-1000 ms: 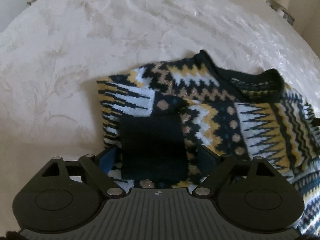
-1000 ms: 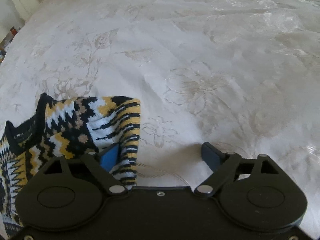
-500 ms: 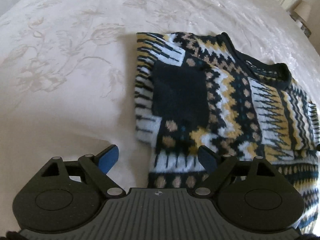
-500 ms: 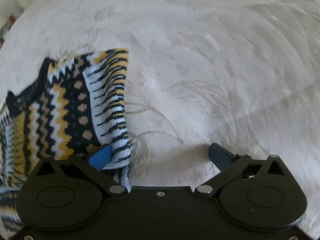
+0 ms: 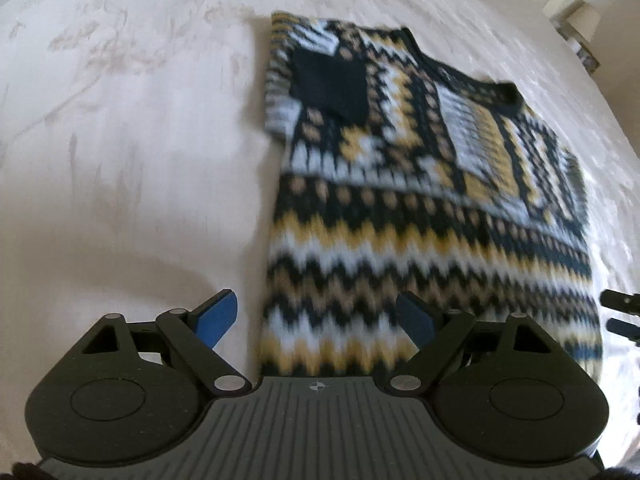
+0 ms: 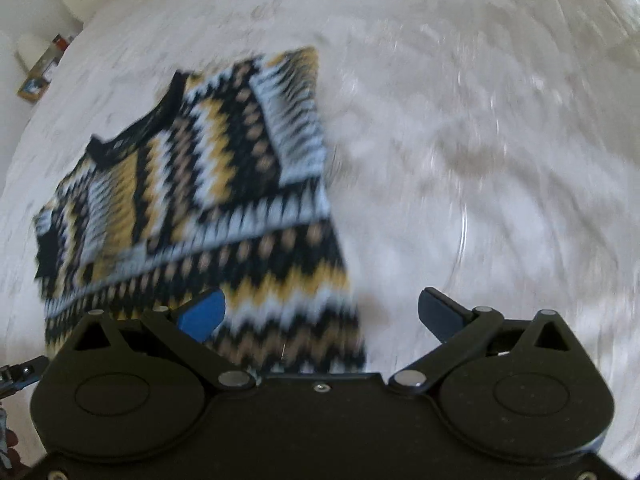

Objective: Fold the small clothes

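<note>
Bedspread (image 5: 120, 160) bears sweater (image 5: 400, 200), neckline away, hem nearest tools.

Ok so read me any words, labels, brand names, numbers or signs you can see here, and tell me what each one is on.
No readable text in either view.
Left gripper: only a small round crosshair mark on its grey ribbed body, no letters.
Sweater: knitted zigzag and dot pattern only; no label visible.
Framed item at the bedspread's far corner: too small and blurred to read.
Right gripper: plain black, no markings.
</note>
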The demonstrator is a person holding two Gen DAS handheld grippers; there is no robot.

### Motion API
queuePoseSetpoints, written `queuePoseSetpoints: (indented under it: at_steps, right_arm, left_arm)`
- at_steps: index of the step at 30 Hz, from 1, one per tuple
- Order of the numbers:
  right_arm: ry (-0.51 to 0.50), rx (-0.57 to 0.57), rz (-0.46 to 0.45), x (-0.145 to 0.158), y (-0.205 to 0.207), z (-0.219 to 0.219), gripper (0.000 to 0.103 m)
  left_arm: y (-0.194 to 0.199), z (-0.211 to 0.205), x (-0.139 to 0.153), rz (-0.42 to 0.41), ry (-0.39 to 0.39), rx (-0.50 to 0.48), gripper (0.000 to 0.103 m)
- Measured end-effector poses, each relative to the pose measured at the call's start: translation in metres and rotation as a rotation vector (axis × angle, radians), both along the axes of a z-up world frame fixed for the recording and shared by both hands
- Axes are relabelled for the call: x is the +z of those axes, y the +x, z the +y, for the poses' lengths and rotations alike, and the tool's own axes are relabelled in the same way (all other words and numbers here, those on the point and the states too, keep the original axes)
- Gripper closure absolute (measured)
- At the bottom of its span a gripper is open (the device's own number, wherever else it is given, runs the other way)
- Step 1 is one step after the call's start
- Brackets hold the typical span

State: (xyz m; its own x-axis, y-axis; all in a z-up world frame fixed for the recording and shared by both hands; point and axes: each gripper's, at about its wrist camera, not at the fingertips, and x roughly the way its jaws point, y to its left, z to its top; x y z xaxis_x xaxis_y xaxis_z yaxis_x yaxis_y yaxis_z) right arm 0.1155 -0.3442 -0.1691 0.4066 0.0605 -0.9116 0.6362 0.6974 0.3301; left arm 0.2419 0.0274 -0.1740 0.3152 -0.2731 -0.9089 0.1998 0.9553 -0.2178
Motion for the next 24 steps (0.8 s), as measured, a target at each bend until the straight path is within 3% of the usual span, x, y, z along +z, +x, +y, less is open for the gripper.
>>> queuePoseSetpoints:
  at_steps: [12,17,24]
  right_arm:
    - [0.052,0.015,0.06,-0.005,-0.063,0.062,0.001]
    - [0.078,0.019,0.088,-0.009,-0.083,0.083,0.001]
    - [0.095,0.055,0.099,-0.018,-0.098,0.1,0.0]
  left_arm:
    - [-0.07,0.018,-0.012,0.045,-0.017,-0.073,0.017]
    - [-0.086,0.01,-0.018,0.032,0.036,-0.138,0.016]
    - [-0.097,0.001,-0.027,0.01,0.071,-0.118,0.009]
